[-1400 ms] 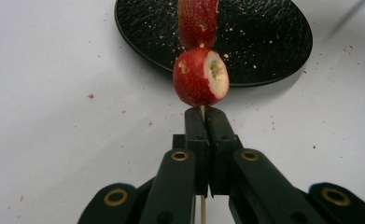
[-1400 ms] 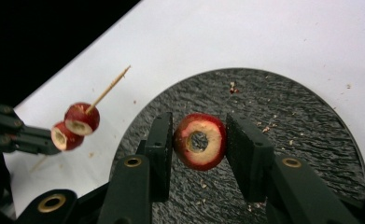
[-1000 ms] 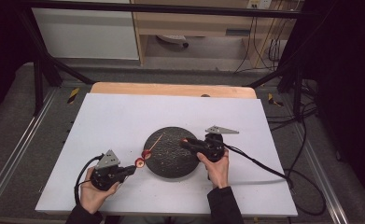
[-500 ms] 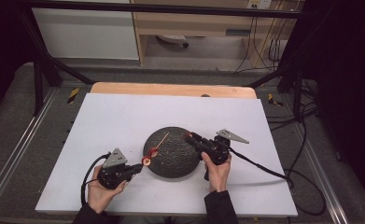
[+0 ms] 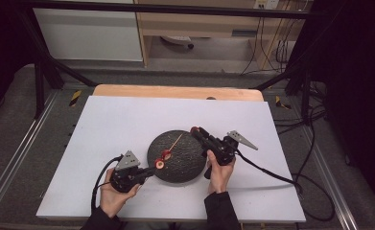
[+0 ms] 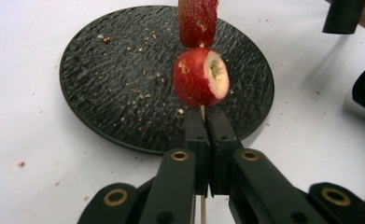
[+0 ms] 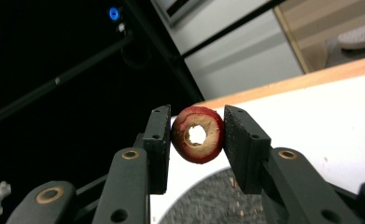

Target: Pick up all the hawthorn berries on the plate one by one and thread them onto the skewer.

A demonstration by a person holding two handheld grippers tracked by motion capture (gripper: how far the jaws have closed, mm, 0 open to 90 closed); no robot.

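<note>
**Now: fruit on the skewer, one ring held apart**

Now the left gripper [image 5: 149, 171] sits at the near left of the plate [image 5: 185, 165], its jaws pinched tight on a thin wooden skewer [image 5: 174, 142]. In the left gripper view the stick [image 6: 202, 112] runs up between the closed jaws, and a red cored fruit [image 6: 200, 77] rides on it just above the fingertips. A second red piece [image 6: 198, 21] is threaded right above the first, touching it, and runs off the top edge of that view. From the high view, the skewer slants away from the left gripper over the dark round plate, with the red fruit [image 5: 163, 155] near its lower end.

The right gripper [image 5: 196, 132] hovers over the plate's far right rim, held by the right hand [image 5: 218, 170]. Its jaws are clamped on a single red ring of fruit [image 7: 198, 134], one pad pressing each side. The hole through the ring's middle faces the camera and shows the white table [image 7: 339, 116] behind it. This ring is well apart from the skewer's tip.

The plate is strewn with small crumbs [image 6: 138, 91], and a few more lie on the table [image 6: 20, 164] beside it.
</note>
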